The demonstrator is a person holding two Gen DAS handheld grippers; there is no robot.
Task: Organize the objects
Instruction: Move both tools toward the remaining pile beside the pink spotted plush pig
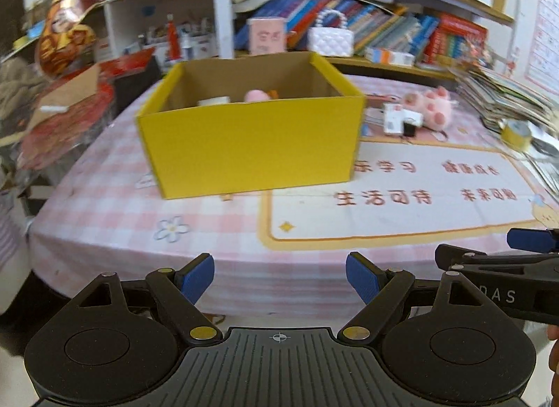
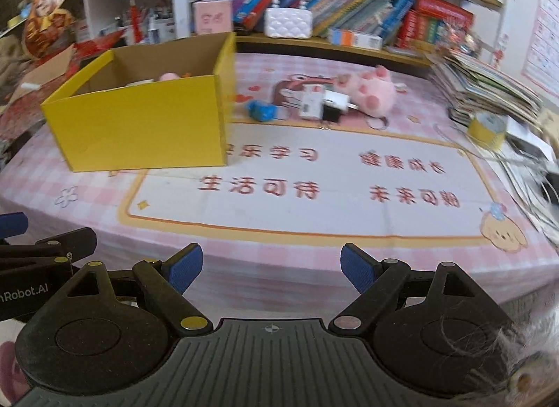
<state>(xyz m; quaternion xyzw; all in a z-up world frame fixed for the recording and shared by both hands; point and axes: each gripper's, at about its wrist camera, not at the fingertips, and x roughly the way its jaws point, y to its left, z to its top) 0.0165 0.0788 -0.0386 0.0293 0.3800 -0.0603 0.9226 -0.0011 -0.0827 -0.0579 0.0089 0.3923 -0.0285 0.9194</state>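
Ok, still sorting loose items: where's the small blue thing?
In the right wrist view, the small blue thing lies on the tablecloth just right of the yellow box, left of the white gadget.

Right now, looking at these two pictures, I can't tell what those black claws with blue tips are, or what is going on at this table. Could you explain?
Each claw is a hand-held gripper; a person carries one in each hand. Each picture comes from a camera on one gripper, looking along its fingers. One view shows the left gripper, the other the right gripper. Both are open and hold nothing.

On the pink checked tablecloth stands a yellow box with a few things already in it. Beside it lie a pink plush toy, a small blue object, white and black gadgets I can't identify, and a yellow tape roll. These probably go into the box next.
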